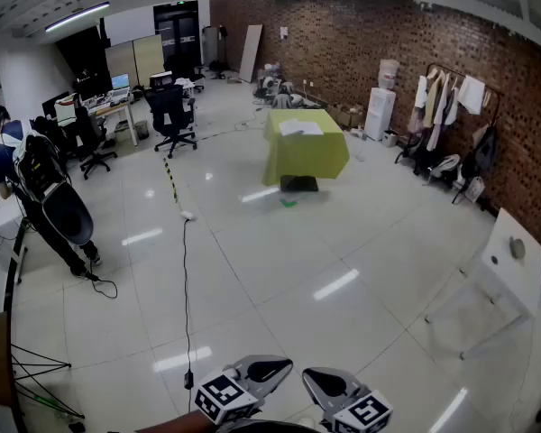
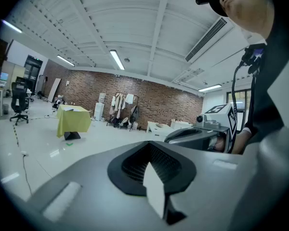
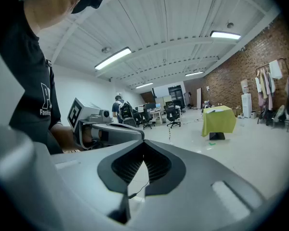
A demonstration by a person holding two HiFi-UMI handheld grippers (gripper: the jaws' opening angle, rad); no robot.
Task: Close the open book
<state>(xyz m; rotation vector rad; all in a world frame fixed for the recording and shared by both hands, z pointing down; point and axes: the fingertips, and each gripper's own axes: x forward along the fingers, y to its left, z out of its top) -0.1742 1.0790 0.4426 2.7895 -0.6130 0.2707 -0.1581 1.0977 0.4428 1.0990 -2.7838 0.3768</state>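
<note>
left tool (image 1: 263,369) narrow, jaws together, empty | right tool (image 1: 325,385) jaws together, empty | open book (image 1: 301,127) lies on yellow-draped bench (image 1: 308,159), well apart from both

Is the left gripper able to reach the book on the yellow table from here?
Probably not: a wide stretch of floor separates the left gripper from the book, though nothing blocks the way.
</note>
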